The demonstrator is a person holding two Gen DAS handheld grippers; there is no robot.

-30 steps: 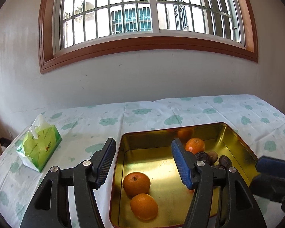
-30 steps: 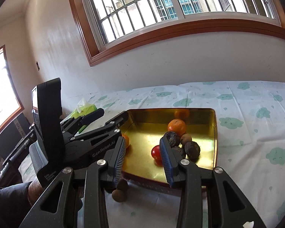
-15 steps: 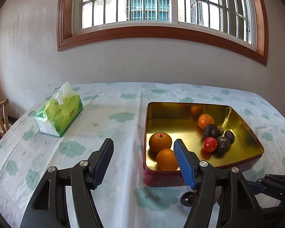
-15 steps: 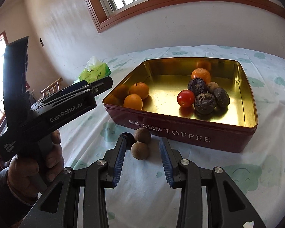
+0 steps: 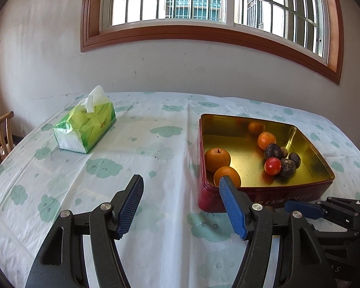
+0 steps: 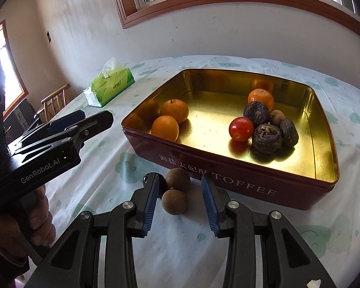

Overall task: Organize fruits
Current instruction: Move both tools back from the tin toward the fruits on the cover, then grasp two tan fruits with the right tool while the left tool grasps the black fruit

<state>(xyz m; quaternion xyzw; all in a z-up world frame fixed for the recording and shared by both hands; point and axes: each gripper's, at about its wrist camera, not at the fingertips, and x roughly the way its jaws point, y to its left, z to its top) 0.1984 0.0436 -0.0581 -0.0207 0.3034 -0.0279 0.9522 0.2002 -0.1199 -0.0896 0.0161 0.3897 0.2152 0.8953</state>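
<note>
right gripper (image 6: 177,200): jaws apart and empty, straddling the nearer of two brown longans (image 6: 174,202) on the worktop (image 6: 287,230), likely lined up to pick it
second longan (image 6: 178,180): touching the first, just in front of the tin's red wall
dark fruit (image 6: 145,178): half hidden behind the left jaw
left gripper (image 5: 181,206): jaws apart, empty, held off to the side, probably waiting
tin (image 6: 252,182): open; two oranges (image 6: 165,127) at one end; orange, red tomato (image 6: 241,129) and dark wrinkled fruits (image 6: 267,138) clustered at the other
tissue pack (image 5: 85,127): well apart
</note>
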